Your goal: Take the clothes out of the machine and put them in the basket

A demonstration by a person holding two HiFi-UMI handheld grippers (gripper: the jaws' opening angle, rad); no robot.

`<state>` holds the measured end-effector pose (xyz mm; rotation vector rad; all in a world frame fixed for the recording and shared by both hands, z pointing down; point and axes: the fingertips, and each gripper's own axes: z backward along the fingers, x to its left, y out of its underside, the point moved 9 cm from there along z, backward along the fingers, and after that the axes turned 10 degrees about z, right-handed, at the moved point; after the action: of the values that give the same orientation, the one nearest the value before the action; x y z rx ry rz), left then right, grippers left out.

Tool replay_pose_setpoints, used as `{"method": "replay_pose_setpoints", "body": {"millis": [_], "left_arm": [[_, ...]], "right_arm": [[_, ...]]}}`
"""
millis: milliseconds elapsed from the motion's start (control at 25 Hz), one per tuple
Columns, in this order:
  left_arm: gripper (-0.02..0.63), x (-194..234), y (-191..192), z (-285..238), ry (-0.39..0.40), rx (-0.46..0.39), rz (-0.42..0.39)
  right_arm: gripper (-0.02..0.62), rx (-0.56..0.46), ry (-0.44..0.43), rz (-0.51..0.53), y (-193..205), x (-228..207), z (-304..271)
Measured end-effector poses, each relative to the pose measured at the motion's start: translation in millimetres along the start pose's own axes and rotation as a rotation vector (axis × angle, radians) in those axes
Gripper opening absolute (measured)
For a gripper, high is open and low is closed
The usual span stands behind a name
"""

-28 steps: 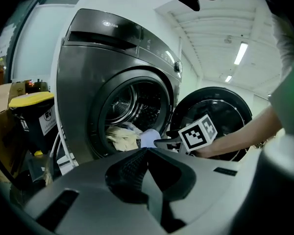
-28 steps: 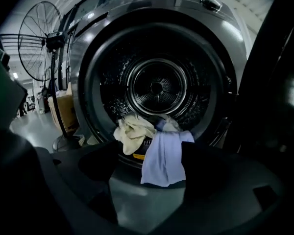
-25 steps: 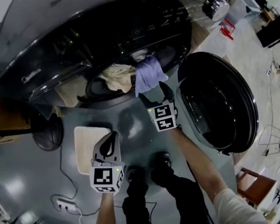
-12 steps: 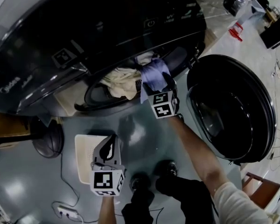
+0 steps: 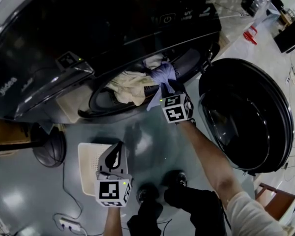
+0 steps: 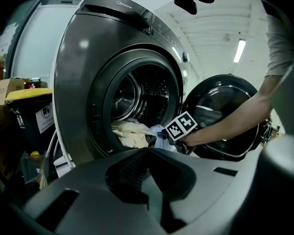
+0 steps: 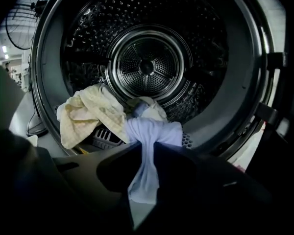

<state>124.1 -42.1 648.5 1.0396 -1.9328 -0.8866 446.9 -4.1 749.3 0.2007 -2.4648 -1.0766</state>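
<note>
Head view. Looking steeply down on a dark grey front-loading washing machine (image 5: 88,33), its round dark-glass door (image 5: 246,117) swung wide open to the right. At the mouth of the drum, a crumpled cream cloth (image 5: 130,85), and touching it on the right a pale lilac cloth (image 5: 162,75) hanging over the rim. At that rim, the right gripper (image 5: 168,88), clamped on the lilac cloth. Lower down and well apart from the machine, the left gripper (image 5: 119,149), at the right edge of a white perforated plastic basket (image 5: 87,161) standing on the glossy grey floor (image 5: 152,136).

Left gripper view. Jaws of the left gripper (image 6: 147,153) pressed together at the tips, with nothing between them. Beyond them, the open machine (image 6: 78,82), the cream cloth (image 6: 130,131) on the drum's lip and the lilac cloth (image 6: 161,141) next to it, under a bare forearm (image 6: 230,124) reaching in from the right.

Right gripper view. Facing straight into the perforated steel drum (image 7: 147,65). Jaws of the right gripper (image 7: 146,148) just closed in, pinching the lilac cloth (image 7: 152,133), a strip of it trailing down between them. To its left, the cream cloth (image 7: 88,114) draped over the rim; behind, a small white cloth (image 7: 154,109).
</note>
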Motion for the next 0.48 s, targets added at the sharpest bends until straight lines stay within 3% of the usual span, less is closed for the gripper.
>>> {"method": "replay_pose_setpoints", "body": {"millis": [480], "left_arm": [[0.020, -24, -22, 29, 0.035, 0.032, 0.015]], "right_arm": [[0.089, -0.022, -0.031, -0.075, -14, -4, 61]]}}
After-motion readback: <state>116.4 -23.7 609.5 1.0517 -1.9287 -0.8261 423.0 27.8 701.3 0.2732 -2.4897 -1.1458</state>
